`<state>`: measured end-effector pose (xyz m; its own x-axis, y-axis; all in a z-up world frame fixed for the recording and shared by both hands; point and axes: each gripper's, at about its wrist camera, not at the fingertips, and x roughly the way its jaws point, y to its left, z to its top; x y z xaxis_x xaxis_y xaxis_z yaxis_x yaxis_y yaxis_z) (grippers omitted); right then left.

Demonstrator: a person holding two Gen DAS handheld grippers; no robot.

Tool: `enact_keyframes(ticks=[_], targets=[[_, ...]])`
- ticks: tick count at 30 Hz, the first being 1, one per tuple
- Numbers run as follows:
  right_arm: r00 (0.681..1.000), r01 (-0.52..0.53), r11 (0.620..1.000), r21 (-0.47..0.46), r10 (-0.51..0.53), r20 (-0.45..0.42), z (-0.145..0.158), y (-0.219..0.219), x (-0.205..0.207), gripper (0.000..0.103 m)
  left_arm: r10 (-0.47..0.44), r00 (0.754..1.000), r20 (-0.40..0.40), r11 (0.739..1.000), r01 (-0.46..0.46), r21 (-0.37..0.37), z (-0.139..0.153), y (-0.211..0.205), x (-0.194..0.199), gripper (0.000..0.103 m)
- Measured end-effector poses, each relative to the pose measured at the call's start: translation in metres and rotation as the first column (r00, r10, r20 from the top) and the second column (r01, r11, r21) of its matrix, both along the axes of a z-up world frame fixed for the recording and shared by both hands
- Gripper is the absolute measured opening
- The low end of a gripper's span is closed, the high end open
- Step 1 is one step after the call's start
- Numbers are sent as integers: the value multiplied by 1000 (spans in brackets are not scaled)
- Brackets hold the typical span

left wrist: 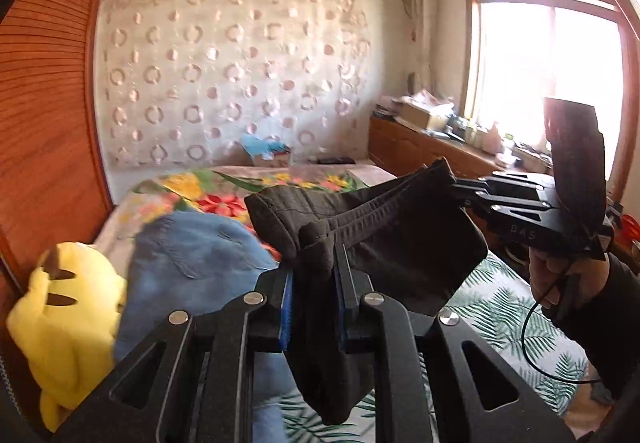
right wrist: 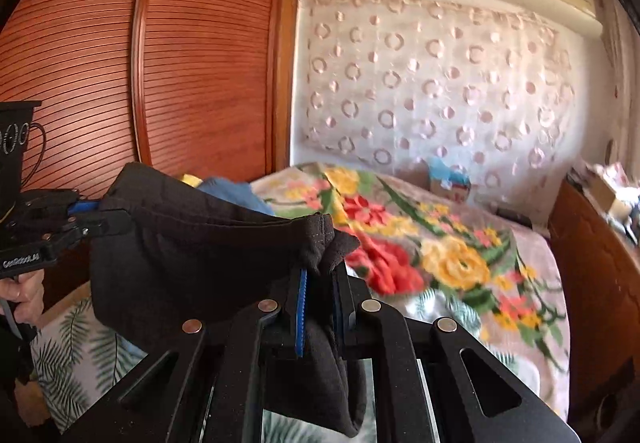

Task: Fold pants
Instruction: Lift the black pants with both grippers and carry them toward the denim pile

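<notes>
pants (left wrist: pixel 384 235) lower part hidden behind gripper frame, floral blanket (right wrist: pixel 420 243) blurred

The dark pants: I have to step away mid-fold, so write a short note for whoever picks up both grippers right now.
Left gripper: shut on one end of the dark pants.
Right gripper: shut on the other end.
The pants hang stretched between the two, lifted above the bed; loose fabric droops below each pair of fingers.
Blue jeans and a yellow plush toy lie on the bed at the left.
Done: pants picked up by both ends.
Left: lay them down and fold them; no finished fold shows yet.
</notes>
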<state>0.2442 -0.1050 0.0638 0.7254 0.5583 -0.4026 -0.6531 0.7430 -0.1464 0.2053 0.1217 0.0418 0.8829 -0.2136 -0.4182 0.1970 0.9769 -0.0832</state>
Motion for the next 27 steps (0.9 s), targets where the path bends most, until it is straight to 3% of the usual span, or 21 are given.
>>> enact_keyframes(ticks=[6,15,21,27], targets=[[993,-88,993,-78,94,73,0,38,22,10,126,992,3,992,-126,-25,-7,37,8,18],[980,-161,965,-208,182,83,-11,91,75,10,230,973,-17,968,-230,-96,-33,77,8,18],[967,-220,942,-253,244,69,-4,120,104,10,270,962,-40,951,-273,-144,-48,92,11,18],[948,-309,922,-234,319,3,-5,146,130,10,312,947,-75,933,-320,-162,-59,99,5,18]])
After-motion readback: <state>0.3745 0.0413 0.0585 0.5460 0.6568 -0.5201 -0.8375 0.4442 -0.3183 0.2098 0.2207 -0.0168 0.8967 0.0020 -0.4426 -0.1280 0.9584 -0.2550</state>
